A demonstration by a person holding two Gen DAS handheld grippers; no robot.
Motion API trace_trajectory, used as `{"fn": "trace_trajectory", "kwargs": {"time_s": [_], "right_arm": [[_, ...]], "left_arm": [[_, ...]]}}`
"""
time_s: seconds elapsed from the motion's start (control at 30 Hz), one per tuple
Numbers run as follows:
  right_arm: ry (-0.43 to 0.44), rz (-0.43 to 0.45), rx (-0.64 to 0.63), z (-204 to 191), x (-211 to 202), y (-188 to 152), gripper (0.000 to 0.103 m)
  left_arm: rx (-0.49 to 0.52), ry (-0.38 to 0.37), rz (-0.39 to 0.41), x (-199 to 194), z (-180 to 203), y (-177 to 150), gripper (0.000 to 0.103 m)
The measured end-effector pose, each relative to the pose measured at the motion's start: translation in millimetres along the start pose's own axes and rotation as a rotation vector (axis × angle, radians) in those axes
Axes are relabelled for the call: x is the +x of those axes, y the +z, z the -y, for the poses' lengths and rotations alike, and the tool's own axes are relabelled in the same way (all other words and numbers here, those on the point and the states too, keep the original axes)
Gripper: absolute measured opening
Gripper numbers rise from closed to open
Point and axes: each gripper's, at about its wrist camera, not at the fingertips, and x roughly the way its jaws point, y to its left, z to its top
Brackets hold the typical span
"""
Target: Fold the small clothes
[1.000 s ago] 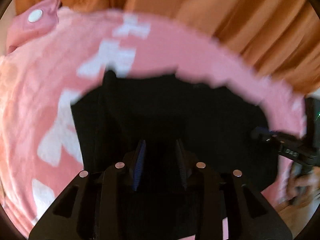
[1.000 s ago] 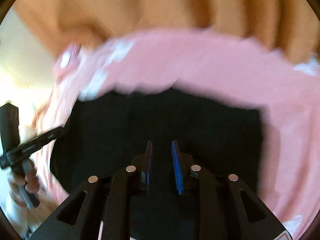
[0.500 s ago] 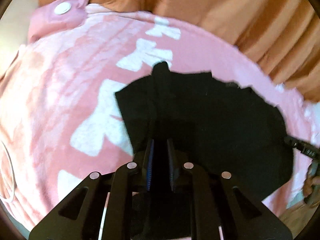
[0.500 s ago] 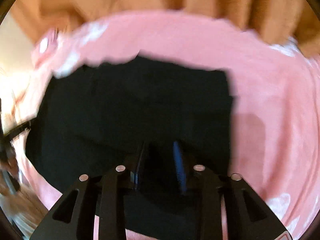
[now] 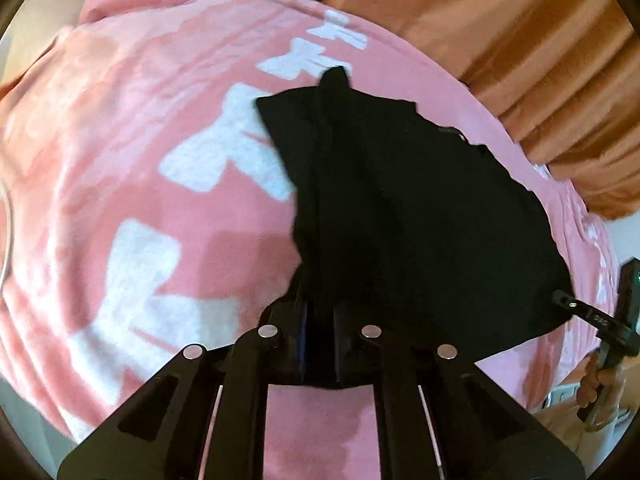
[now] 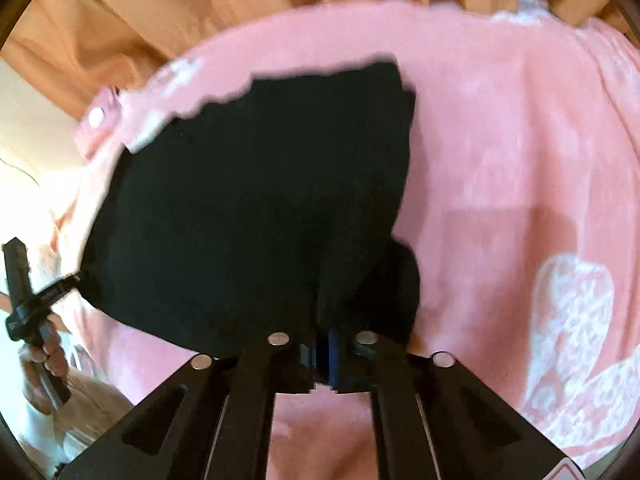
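Black garment (image 5: pixel 420 216) stretched ahead of both fingertips over pink blanket (image 5: pixel 132 168). Near corners pinched: left gripper (image 5: pixel 320 332), just closing, clamped on cloth; right gripper (image 6: pixel 324 348) likewise. Orange curtain (image 5: pixel 500 40) beyond.

orange curtain (image 5: pixel 500 40) behind pink blanket (image 5: pixel 120 160), sunlit.

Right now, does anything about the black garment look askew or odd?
Slightly. The black garment lies crooked on the pink blanket: a narrow tab sticks out past its far edge, which runs ragged. No damage shows.
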Motion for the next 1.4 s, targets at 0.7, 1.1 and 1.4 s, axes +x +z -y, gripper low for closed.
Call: {"fn": "trace_trajectory", "kwargs": {"time_s": [0.7, 1.1, 1.4], "right_arm": [[-0.123, 0.052, -0.085, -1, 43, 121, 0.068], [-0.099, -0.023, 0.007, 25, 94, 137, 0.005], [-0.083, 0.164, -0.118, -56, 22, 127, 0.018]], "left_arm": [[0.048, 0.122, 0.039, 51, 45, 113, 0.041], [-0.05, 0.058, 0.029, 70, 14, 125, 0.006], [0.056, 0.049, 0.179, 11, 63, 116, 0.012]]}}
